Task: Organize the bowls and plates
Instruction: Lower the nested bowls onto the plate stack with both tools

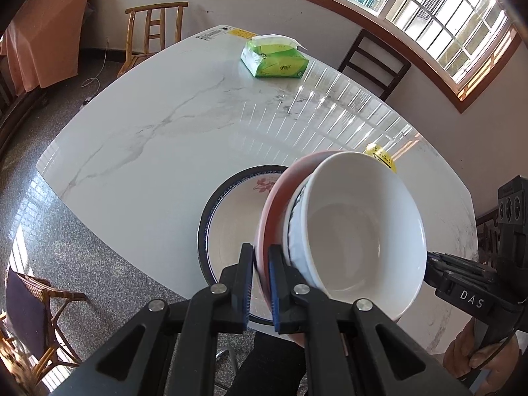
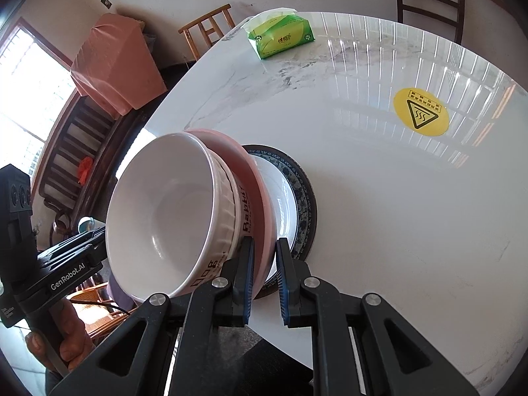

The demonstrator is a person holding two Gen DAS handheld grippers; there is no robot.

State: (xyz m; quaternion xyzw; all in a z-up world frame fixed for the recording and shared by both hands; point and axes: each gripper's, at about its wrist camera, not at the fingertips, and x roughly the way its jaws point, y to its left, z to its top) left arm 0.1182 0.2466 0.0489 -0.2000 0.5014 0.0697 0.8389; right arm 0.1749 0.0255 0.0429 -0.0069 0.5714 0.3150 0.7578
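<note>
A pink plate [image 1: 274,211] carries a white ribbed bowl [image 1: 356,231] and is held up, tilted, over a blue-rimmed plate [image 1: 227,198] on the marble table [image 1: 148,138]. My left gripper [image 1: 260,283] is shut on the pink plate's near rim. My right gripper [image 2: 264,280] is shut on the opposite rim of the pink plate [image 2: 260,198], with the white bowl [image 2: 171,214] to its left and the blue-rimmed plate [image 2: 303,198] underneath. Each gripper also shows in the other's view, the right gripper [image 1: 462,283] and the left gripper [image 2: 66,264].
A green tissue pack [image 1: 274,56] lies at the table's far side. A yellow warning sticker [image 2: 420,112] is on the tabletop. Wooden chairs [image 1: 155,33] stand around the table. A dark chair [image 1: 376,62] stands by the window. The table edge is close below the plates.
</note>
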